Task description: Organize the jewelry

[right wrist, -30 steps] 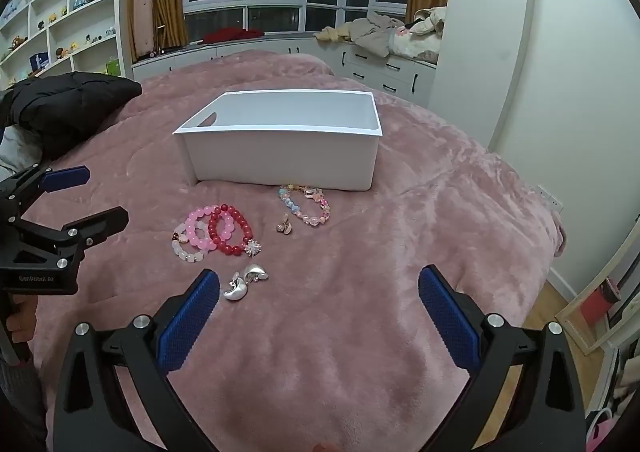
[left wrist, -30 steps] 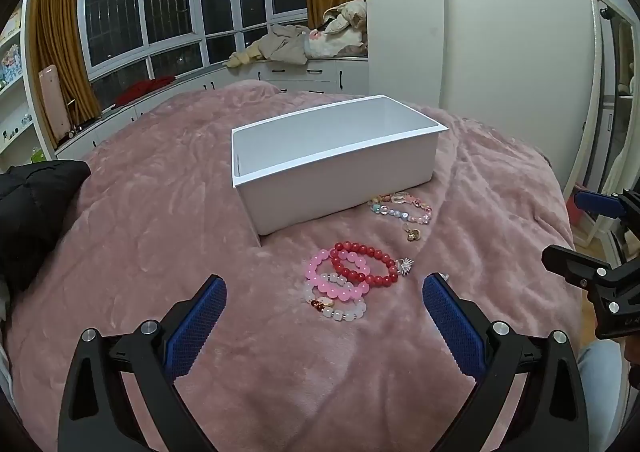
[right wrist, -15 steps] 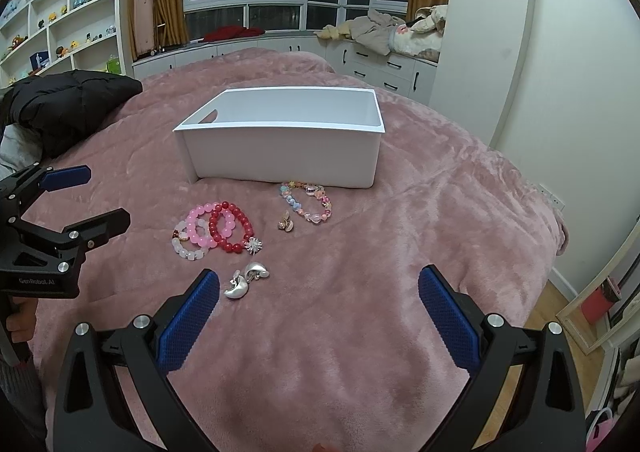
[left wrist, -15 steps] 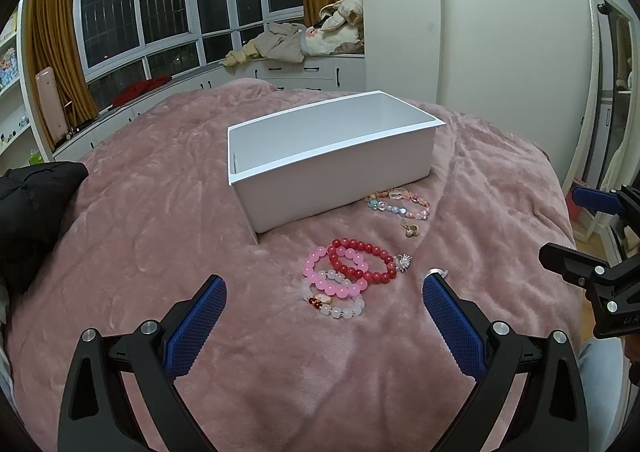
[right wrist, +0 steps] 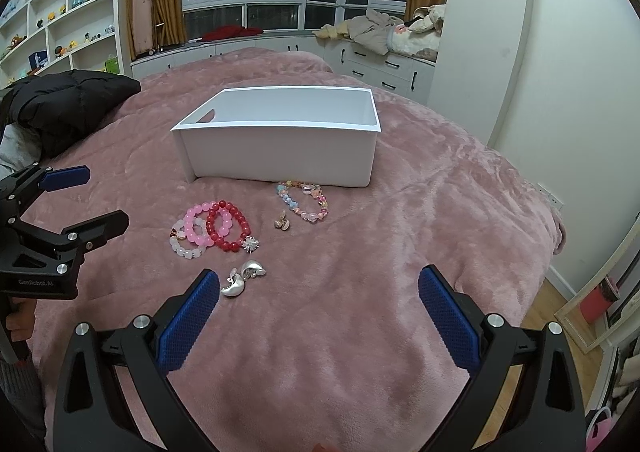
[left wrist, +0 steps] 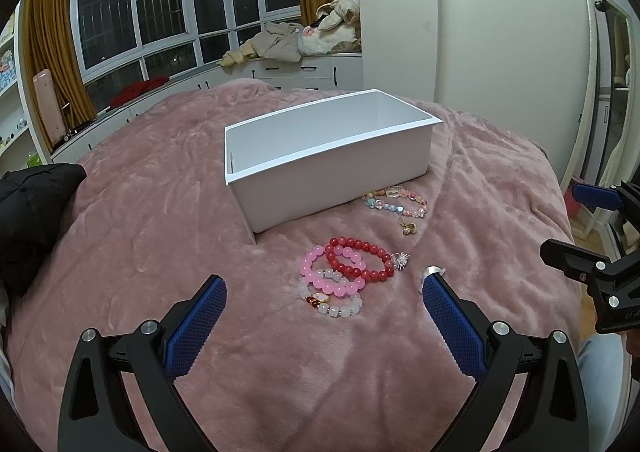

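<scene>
Box point(right wrist: 280, 147) sits mid-bed on the blanket point(right wrist: 360, 332). Just before its front wall: mixed-bead bracelet point(right wrist: 304, 200), small charm point(right wrist: 282, 221) beside it. Further forward and left, three overlapping bead bracelets point(right wrist: 210, 228). Nearest the camera, metal earrings point(right wrist: 242, 278). Jacket point(right wrist: 60, 107) at bed's far left.

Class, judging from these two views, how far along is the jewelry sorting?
Done: nothing; the white box shows no jewelry. In hand: nothing; left gripper and right gripper are open. Left: red bracelet, pink bracelet, pastel bracelet, silver earrings.
</scene>
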Action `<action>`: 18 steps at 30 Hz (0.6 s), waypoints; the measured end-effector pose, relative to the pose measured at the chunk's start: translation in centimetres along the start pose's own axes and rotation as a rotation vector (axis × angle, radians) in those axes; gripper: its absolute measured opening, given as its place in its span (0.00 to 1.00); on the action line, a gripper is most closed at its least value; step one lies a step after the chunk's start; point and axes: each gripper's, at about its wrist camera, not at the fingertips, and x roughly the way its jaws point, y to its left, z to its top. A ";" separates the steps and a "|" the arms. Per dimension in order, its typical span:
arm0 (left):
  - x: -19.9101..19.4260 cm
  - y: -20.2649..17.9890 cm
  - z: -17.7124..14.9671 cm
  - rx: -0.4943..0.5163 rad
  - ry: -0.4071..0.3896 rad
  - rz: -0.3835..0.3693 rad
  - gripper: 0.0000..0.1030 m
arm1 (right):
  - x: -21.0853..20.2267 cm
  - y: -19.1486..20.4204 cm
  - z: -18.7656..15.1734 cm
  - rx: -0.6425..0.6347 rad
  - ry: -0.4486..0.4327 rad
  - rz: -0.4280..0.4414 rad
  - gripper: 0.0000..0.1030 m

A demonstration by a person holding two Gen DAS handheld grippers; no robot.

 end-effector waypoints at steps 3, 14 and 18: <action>0.1 -0.1 -0.3 0.003 -0.001 0.000 0.96 | -0.2 -0.2 -0.1 -0.001 -0.002 0.002 0.95; 0.2 -0.3 -0.2 0.011 0.000 0.000 0.96 | -0.3 -0.1 -0.2 0.005 -0.001 0.000 0.95; 0.2 -0.4 -0.2 0.009 0.000 0.000 0.96 | -0.3 -0.1 -0.2 0.005 0.000 0.000 0.95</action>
